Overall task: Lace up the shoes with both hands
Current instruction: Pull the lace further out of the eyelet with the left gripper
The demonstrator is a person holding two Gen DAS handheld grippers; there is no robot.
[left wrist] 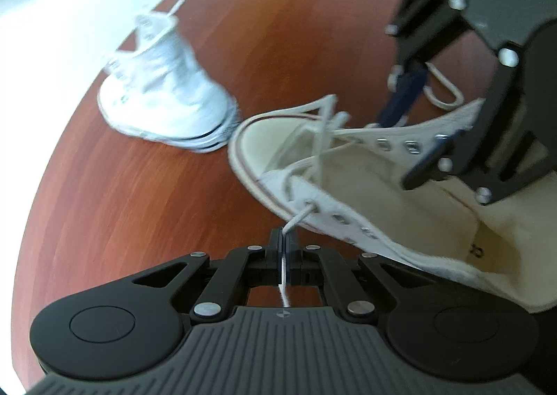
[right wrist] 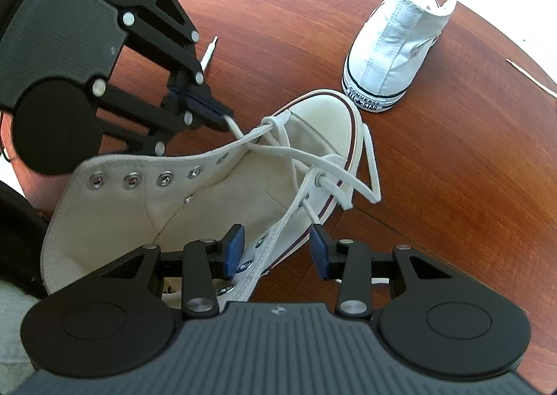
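Two shoes [right wrist: 209, 193] [right wrist: 393, 57], two hand-held grippers [right wrist: 276, 249] [right wrist: 222, 115].

Cream high-top shoe [right wrist: 243, 165] on its side, lace [right wrist: 334, 160] partly threaded; white shoe [right wrist: 393, 57] upright beyond toe.

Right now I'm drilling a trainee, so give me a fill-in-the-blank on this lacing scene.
1. The left tongs are shut on the ____.
2. The right tongs stand ____ astride the cream shoe's eyelet flap.
3. The second shoe stands on a ____ table.

Missing: lace; open; wooden
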